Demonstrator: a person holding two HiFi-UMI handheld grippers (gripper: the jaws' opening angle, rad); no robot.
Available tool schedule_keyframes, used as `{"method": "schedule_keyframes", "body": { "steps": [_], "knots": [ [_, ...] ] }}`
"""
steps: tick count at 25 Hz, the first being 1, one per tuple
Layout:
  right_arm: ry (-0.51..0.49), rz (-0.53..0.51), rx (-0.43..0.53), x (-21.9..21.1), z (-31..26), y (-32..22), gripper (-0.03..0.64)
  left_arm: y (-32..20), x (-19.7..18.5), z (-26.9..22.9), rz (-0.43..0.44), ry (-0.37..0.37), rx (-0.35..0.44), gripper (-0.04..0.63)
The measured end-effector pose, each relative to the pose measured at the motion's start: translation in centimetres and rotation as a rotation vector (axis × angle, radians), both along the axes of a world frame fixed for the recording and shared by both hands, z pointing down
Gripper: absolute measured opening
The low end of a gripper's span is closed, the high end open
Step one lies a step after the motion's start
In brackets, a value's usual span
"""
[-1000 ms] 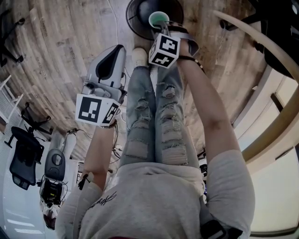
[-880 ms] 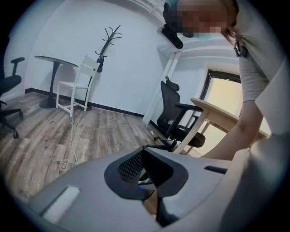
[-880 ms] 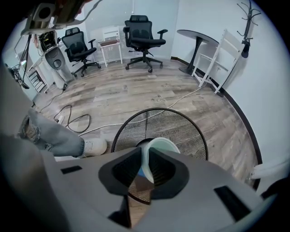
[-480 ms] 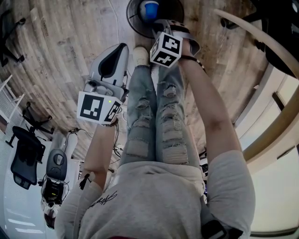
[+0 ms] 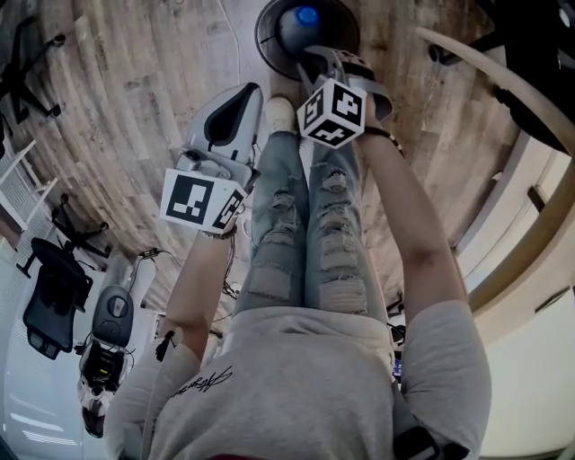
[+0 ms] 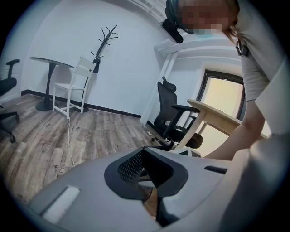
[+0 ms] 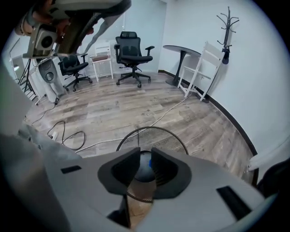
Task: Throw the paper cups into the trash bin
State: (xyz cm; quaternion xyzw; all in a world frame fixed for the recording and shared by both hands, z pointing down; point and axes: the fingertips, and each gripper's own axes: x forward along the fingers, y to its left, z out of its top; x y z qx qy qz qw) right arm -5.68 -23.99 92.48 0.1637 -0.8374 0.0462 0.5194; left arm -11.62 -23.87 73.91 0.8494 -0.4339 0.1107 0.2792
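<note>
Head view: trash bin [image 5: 268,40] at top centre of frame, on the wood floor just past the person's shoes. One paper cup [image 5: 307,14] lies inside it, showing as a blue spot near the top edge. The right gripper [image 5: 316,61] hangs over the bin's lower rim, pointing steeply down w/ nothing in it. The left gripper [image 5: 235,97] sits left of centre beside the legs, well apart from the bin and not involved. A curved table edge [image 5: 503,76] runs down the right side; its top isn't visible, so can't say if more cups wait there.

Left gripper view: the left gripper [image 6: 144,150] has its jaws closed tip to tip, only a thin wedge of floor showing behind them, no cup. Aimed across the room at an office chair [image 6: 174,113] and the table [image 6: 213,111]; bin not in this view.

Right gripper view: the right gripper [image 7: 145,153] has its jaws parted and empty; they've just been opening. Straight thru the gap, in lower centre, is the trash bin [image 7: 152,129] w/ its wire rim, and the paper cup [image 7: 149,161] down inside it, clear of both pads.

Progress, as a judgement: this cup is done, i.e. dropped and sitting in the bin. Task says cups, plural, but no other cup shows in any view, so what's left can't be told. If there are more, next would be fetching one, prob. from the table side.
</note>
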Motion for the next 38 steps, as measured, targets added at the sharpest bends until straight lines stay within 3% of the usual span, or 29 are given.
{"method": "schedule_keyframes", "body": {
  "steps": [26, 38],
  "knots": [
    [-0.219, 0.162, 0.136, 0.3, -16.5, -3.0, 0.060, -2.8, 1.4, -8.3, 0.012, -0.019, 0.074, 0.003],
    [-0.288, 0.185, 0.208, 1.1, -24.2, -3.9, 0.060, -2.7, 1.6, -12.0, -0.005, -0.035, 0.099, 0.003]
  ]
}}
